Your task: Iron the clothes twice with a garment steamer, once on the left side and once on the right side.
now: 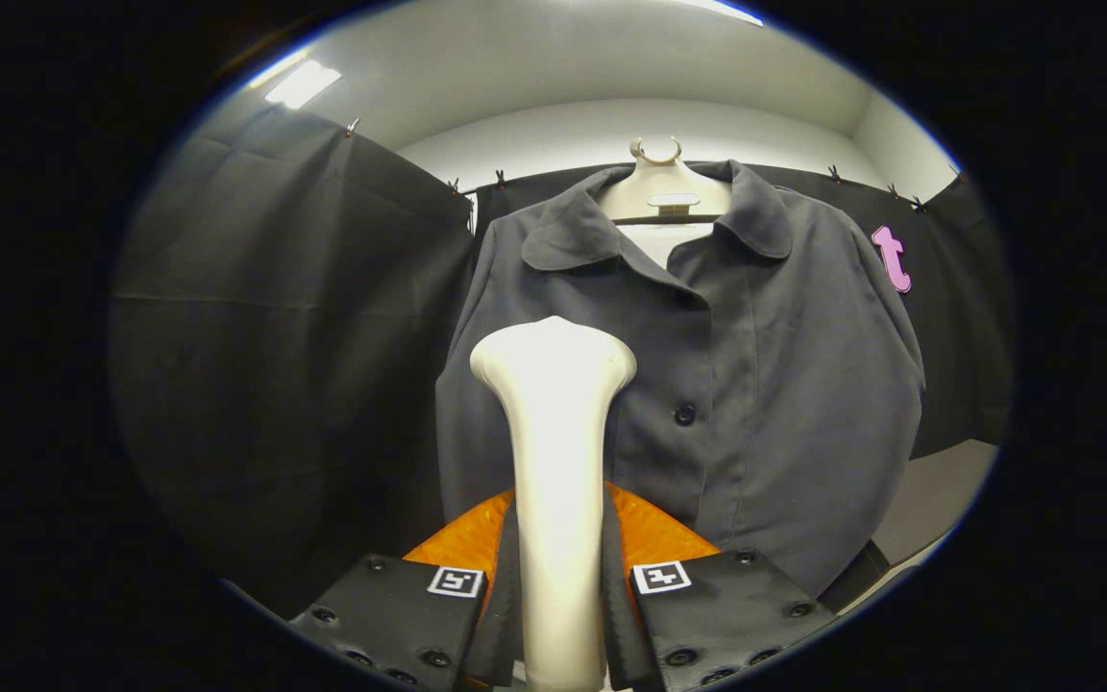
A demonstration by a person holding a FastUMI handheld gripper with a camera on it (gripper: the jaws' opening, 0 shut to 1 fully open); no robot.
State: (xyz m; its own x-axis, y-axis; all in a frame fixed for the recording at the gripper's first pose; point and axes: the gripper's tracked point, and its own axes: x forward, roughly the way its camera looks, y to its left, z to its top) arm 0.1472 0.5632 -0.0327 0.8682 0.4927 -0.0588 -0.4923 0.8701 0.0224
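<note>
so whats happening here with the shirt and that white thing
A hand-held tool is shut on the handle of a white garment steamer, both fingers pressed against its sides. The steamer's head points up toward a dark grey button-up shirt hanging on a pale hanger in front of the booth's black cloth wall. The head sits in front of the shirt's lower half, on the side away from the buttons; whether it touches the fabric cannot be told.

One shirt (pixel 698 384), one hanger (pixel 661 187), one steamer (pixel 553 461) (two fingers (pixel 400 615) clamping it) — one button (pixel 684 414).
</note>
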